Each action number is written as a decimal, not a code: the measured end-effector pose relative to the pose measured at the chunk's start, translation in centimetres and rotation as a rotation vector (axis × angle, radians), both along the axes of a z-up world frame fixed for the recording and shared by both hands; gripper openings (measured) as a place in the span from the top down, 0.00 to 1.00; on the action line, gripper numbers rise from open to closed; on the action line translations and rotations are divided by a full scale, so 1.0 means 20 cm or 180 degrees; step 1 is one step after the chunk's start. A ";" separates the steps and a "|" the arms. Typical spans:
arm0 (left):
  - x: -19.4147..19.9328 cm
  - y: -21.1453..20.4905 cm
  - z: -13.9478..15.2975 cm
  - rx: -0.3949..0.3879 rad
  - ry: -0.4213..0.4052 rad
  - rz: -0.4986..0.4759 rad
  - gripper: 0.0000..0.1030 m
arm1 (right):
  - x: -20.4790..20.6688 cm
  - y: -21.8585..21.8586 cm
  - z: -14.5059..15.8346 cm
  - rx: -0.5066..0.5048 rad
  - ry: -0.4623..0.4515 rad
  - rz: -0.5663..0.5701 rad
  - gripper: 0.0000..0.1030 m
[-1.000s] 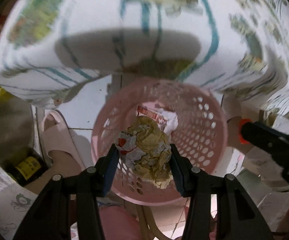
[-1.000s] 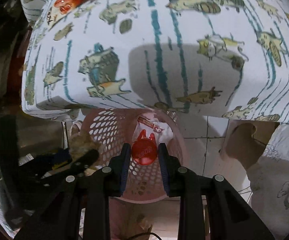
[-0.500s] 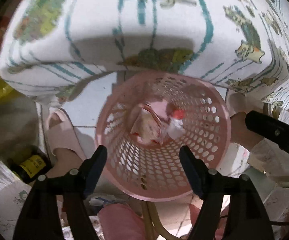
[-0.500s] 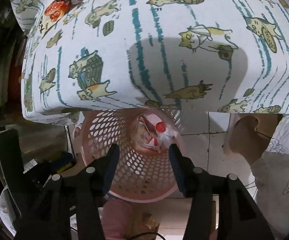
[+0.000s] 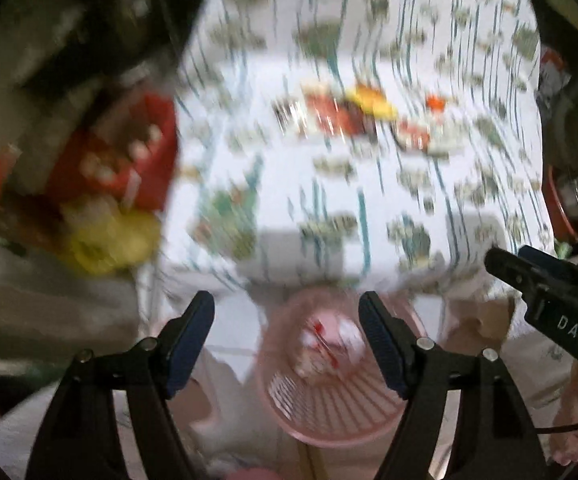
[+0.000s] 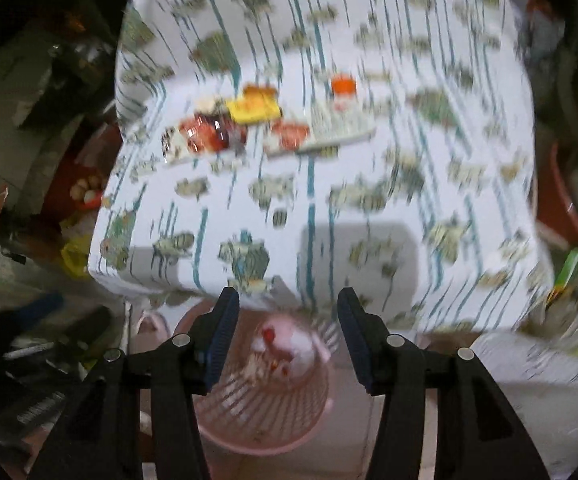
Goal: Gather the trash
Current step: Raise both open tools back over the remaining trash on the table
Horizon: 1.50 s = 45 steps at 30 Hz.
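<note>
Tools spread wide above a pink basket, nothing between their fingers.

Left tool (image 5: 285,320) and right tool (image 6: 287,320) each hang with fingers well apart over the pink basket (image 6: 265,436), which stands on the floor just below the near edge of the desk (image 6: 369,208). Crumpled trash (image 6: 277,350), white with red bits, lies at the basket's bottom. More wrappers (image 6: 249,124), red, yellow and orange, lie in a loose cluster on the desk's cat-patterned cloth, well apart from both tools. Both views are blurred.

Pink basket (image 6: 265,420); white tablecloth (image 6: 369,208), teal stripes; yellow wrapper (image 6: 253,109).
</note>
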<state>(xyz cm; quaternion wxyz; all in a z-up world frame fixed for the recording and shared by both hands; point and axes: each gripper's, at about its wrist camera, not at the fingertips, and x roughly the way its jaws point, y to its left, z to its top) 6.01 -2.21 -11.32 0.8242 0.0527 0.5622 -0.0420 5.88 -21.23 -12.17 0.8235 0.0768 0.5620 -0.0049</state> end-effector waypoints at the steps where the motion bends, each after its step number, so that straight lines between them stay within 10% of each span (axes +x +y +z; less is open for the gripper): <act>1: 0.00 0.01 0.03 0.0019 -0.0076 0.0011 0.30 | -0.01 0.00 0.02 -0.0064 -0.0071 0.0004 0.48; 14: -0.05 0.10 0.27 -0.0082 -0.0629 0.0115 0.27 | 0.00 0.00 0.10 -0.0222 -0.0315 -0.0052 0.48; 26: -0.15 0.08 0.50 0.0054 -0.1514 0.0052 0.00 | 0.00 0.00 0.17 -0.0326 -0.0523 -0.0085 0.48; 35: -0.12 0.06 0.79 0.0064 -0.2074 -0.0059 0.00 | 0.02 -0.04 0.46 -0.0414 -0.0965 -0.0079 0.48; 45: 0.07 0.04 1.08 -0.0146 -0.2551 -0.0152 0.00 | 0.23 -0.09 0.88 -0.0639 -0.1624 -0.0147 0.20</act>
